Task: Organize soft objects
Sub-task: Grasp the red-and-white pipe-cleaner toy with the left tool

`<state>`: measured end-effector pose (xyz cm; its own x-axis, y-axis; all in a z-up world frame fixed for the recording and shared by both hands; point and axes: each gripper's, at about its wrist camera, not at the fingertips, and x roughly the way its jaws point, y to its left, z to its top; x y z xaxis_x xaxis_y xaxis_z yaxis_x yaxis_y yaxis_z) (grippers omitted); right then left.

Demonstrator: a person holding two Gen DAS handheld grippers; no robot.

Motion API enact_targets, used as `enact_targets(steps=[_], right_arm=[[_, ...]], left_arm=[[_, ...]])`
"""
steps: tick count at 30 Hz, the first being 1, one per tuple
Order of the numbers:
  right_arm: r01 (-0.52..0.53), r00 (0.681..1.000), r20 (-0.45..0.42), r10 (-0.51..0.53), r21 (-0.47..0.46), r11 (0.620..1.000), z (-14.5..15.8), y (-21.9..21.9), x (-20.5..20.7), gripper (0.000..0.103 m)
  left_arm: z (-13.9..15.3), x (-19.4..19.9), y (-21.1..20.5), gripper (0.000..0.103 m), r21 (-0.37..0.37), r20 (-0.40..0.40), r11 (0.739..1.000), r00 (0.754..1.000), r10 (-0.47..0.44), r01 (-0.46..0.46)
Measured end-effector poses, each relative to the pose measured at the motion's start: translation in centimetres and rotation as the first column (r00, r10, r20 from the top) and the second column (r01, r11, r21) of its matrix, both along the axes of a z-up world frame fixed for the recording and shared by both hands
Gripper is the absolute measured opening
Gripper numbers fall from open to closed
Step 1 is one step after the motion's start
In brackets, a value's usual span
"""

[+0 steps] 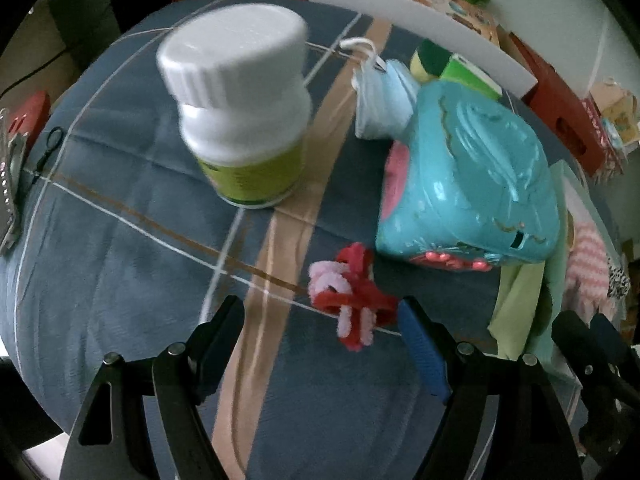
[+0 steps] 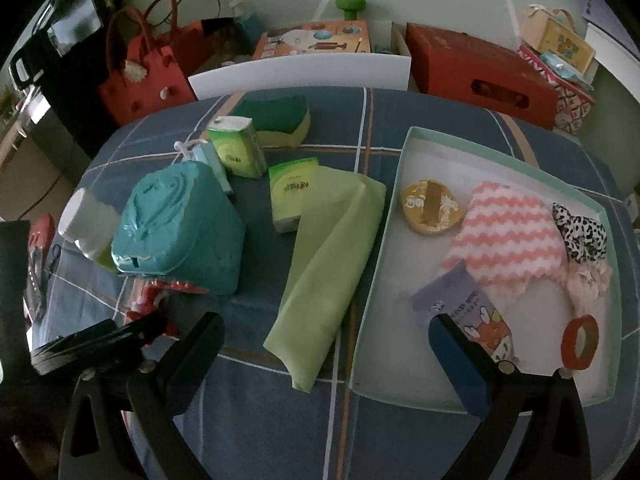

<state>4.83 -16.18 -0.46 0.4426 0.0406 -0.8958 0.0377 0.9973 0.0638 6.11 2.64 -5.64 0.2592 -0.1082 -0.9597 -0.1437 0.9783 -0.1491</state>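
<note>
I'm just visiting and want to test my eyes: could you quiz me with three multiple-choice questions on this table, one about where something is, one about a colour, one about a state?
1. Where is the striped cloth?
A. inside the tray
B. on the sponge
C. under the bottle

2. What colour is the folded towel?
A. red
B. light green
C. black

3. How is the left gripper?
A. shut on the bottle
B. shut on the towel
C. open, holding nothing

Answers:
1. A: the pink and white cloth lies within the tray's walls, beside the gold coin.
2. B: it lies light green on the blue tablecloth, left of the tray.
3. C: its fingers stand apart around the pipe-cleaner bundle, not closed on it.
</note>
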Motion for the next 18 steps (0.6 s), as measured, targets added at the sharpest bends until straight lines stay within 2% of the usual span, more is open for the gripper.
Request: enact_targets(steps=[11,13,16,18], right_arm=[[0.013,1.0,-0.02,-0.013,0.003,1.0,-0.5,-0.7,0.3,0.103],[0.014,1.0,-0.022,-0.014,0.005,1.0,-0.5,-0.8,0.4,0.103],[0.013,1.0,-0.025,-0.013,0.005,1.0,-0.6,-0.8,0.5,0.103],[0.011,1.0,-0.028,-0.011,0.004,1.0,-0.7,-0.7,0.5,0.103]], left_arm=[[-0.7,1.4,-3.1,0.078,0.054,-0.011,0.998,0.999,-0.042,0.043],[-0.8,1.9,-4.0,0.074,0.06,-0.012,0.997,0.999,-0.043,0.044],[-0.8,2.2,-4.7,0.063,0.065,-0.005,0.997,0.999,-0.045,0.045],[-0.8,2.2,-4.6,0.052,0.06,0.0,0.997,0.999,-0.046,0.046]])
